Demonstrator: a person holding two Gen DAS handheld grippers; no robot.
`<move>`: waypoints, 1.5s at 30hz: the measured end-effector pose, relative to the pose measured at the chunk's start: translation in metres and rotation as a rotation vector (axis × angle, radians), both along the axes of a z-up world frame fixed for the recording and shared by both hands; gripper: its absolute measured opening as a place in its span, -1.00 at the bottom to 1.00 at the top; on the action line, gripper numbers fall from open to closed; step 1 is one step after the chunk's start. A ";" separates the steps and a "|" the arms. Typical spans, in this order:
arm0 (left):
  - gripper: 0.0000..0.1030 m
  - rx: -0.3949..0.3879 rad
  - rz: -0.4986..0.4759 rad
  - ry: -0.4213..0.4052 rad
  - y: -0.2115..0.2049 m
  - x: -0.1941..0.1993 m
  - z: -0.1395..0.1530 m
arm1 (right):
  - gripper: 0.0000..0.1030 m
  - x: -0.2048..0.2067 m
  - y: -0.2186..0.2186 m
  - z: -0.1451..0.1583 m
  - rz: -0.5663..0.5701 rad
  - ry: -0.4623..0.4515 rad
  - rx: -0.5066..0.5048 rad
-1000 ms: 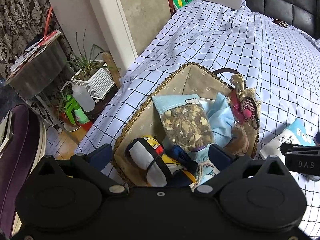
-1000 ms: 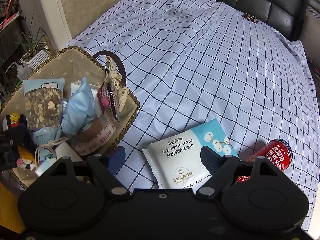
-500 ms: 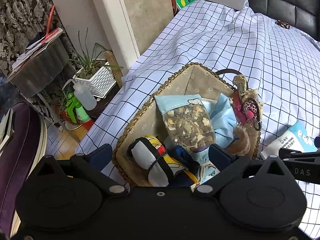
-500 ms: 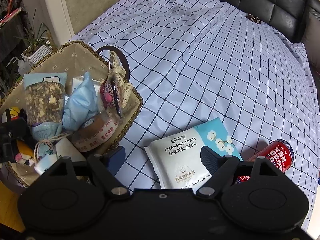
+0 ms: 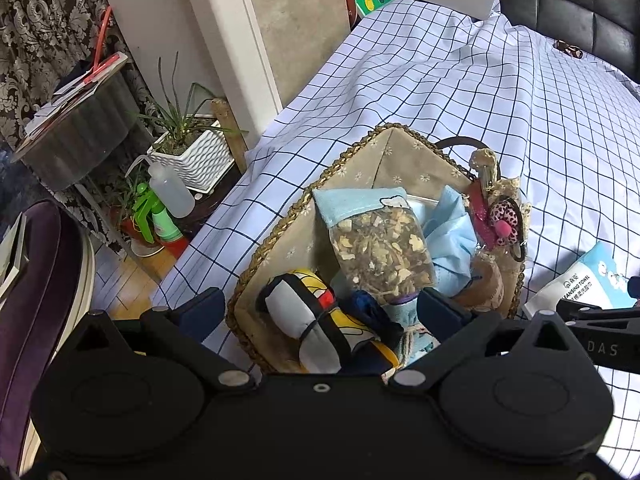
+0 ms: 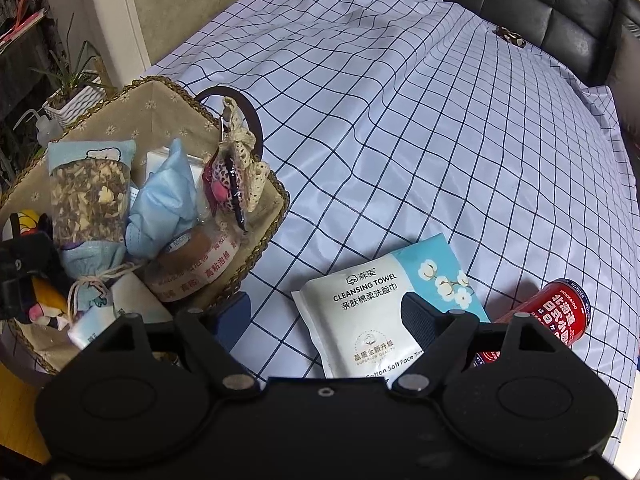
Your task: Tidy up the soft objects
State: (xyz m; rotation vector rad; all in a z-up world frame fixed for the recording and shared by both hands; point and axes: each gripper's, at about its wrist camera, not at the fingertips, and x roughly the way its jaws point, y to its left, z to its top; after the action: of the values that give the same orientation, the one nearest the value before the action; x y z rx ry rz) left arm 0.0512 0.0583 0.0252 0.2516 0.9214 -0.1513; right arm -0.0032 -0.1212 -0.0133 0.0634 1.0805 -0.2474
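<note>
Hovering over the checked bed sheet (image 6: 400, 120), the right gripper (image 6: 326, 312) was held with its jaws wide and nothing between the pads, one finger over the lower corner of the cleansing towel pack (image 6: 376, 300). The pack was seen lying flat on the sheet at about six o'clock in the right wrist view, just beside the woven basket (image 6: 276, 200) at nine o'clock, with a red can (image 6: 560, 312) at four o'clock. The left gripper (image 5: 316, 308) was likewise spread wide and empty above the basket, over a dried-herb sachet (image 5: 380, 252), a blue cloth (image 5: 448, 236) and a stuffed toy (image 5: 304, 316).

The pack was judged to be the next soft thing to be stowed. A good grasp would probably be made across its narrow width, near the middle, so that it would not sag or fold when lifted. The can should be kept clear of the outer finger. Since the basket looked crowded, the pack would best be slid in upright along the near wall.
</note>
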 end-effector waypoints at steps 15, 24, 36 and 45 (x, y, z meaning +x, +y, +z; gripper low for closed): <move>0.92 0.003 0.005 0.003 0.000 0.001 -0.002 | 0.59 0.001 0.003 -0.002 0.009 0.005 0.002; 0.92 0.002 0.007 0.004 0.001 0.002 -0.002 | 0.59 0.001 0.004 -0.003 0.018 0.008 0.005; 0.92 0.004 0.008 0.004 0.001 0.001 -0.002 | 0.59 0.001 0.003 -0.005 0.020 0.011 0.013; 0.92 0.007 0.014 0.004 0.001 0.001 -0.002 | 0.59 0.001 0.003 -0.006 0.022 0.013 0.013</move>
State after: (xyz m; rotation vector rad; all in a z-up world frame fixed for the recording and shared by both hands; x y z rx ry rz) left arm 0.0522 0.0594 0.0235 0.2516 0.9276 -0.1361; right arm -0.0027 -0.1180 -0.0189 0.0618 1.0950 -0.2209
